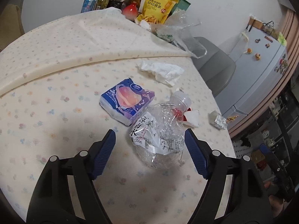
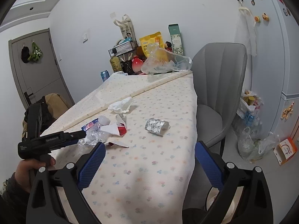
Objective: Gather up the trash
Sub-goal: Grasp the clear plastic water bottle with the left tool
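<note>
A crushed clear water bottle [image 1: 158, 136] lies on the flowered tablecloth [image 1: 46, 115]. My left gripper [image 1: 149, 136] is open, its blue pads on either side of the bottle, not touching. Behind it lie a blue tissue pack [image 1: 127, 100], a crumpled white tissue [image 1: 162, 71], red-and-white paper scraps [image 1: 186, 116] and a foil blister pack [image 1: 218, 121]. My right gripper [image 2: 149, 149] is open and empty above the table's near part. In its view the blister pack [image 2: 156, 126], the paper scraps [image 2: 115, 128], the tissue [image 2: 121, 105] and the bottle [image 2: 91, 138] lie ahead.
A grey chair [image 2: 218, 85] stands at the table's right edge. Snack bags, a jar, a can and a clear plastic bag [image 2: 166, 61] crowd the far end. Plastic bags of trash [image 2: 250, 130] sit on the floor by the fridge [image 2: 280, 56]. The tablecloth has a raised fold [image 2: 130, 95].
</note>
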{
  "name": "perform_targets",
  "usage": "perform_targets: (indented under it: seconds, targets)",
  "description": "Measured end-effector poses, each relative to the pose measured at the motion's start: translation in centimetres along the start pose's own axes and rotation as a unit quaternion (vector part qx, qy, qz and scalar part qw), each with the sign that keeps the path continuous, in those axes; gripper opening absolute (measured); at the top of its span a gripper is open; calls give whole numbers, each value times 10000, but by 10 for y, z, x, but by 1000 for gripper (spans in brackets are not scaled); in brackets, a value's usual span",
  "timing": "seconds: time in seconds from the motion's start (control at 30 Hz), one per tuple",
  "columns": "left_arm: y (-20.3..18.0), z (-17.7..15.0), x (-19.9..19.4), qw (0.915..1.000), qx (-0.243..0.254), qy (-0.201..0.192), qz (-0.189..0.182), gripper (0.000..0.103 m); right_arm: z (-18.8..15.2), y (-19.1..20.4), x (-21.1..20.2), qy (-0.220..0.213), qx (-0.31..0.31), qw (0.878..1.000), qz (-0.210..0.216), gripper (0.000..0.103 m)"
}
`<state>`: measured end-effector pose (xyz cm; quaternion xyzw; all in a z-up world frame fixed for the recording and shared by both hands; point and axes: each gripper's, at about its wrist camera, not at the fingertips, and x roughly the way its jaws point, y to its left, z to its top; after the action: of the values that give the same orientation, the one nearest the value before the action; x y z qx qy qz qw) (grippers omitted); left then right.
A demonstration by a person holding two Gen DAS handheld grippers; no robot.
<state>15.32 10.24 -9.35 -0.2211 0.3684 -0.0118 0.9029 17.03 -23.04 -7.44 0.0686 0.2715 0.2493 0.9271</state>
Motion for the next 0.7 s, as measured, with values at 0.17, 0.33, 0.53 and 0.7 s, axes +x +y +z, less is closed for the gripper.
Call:
perform_targets:
  seconds: [0.17, 0.33, 0.53, 0.7]
  targets:
    - [-6, 3, 11, 9998, 46, 136, 122, 68, -1, 0, 6, 32, 16, 9999, 110, 94]
    - [-14, 2, 13, 9997, 146, 204, -9, 59, 0, 1, 10, 87, 38, 9999, 116, 94]
    - [-19, 6, -3, 9995, 186, 4, -272, 22, 2, 6, 10, 79, 0, 9999, 129, 94]
    - [-17, 9, -21, 9991, 145, -125, -390, 21, 5, 17, 13, 102, -87, 9997, 213, 94]
